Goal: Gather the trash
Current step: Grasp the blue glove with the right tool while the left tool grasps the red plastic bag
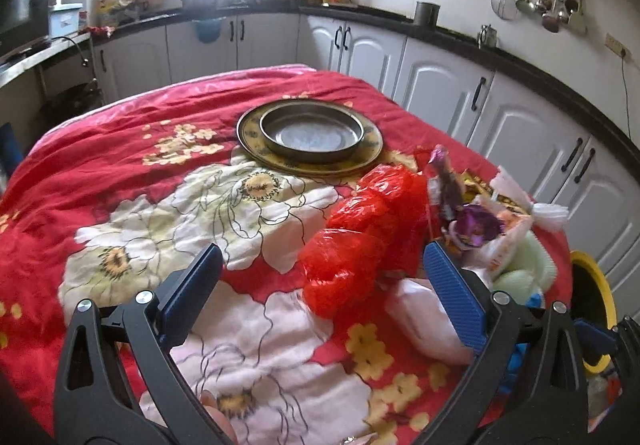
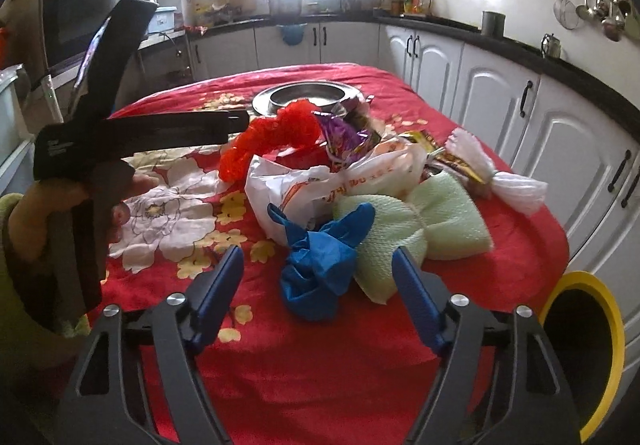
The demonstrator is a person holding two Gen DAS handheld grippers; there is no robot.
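A heap of trash lies on the red flowered cloth (image 1: pixel 120 149). A crumpled red plastic bag (image 1: pixel 360 229) lies between and just beyond the fingertips of my open left gripper (image 1: pixel 326 281), with a white bag (image 1: pixel 420 321) against the right finger. In the right wrist view my right gripper (image 2: pixel 320 281) is open, and a knotted blue plastic piece (image 2: pixel 316 273) sits between its fingertips. Behind that lie green foam netting (image 2: pixel 420 221), a printed white bag (image 2: pixel 304 181), purple wrappers (image 2: pixel 344 133) and the red plastic bag (image 2: pixel 272 137).
A yellow-rimmed bin (image 2: pixel 588 357) stands off the table's right edge. A metal pan on a yellow plate (image 1: pixel 312 161) sits at the table's far middle. White cabinets (image 1: pixel 520 113) run close along the right. A hand (image 2: pixel 132 185) holds the left gripper at the left.
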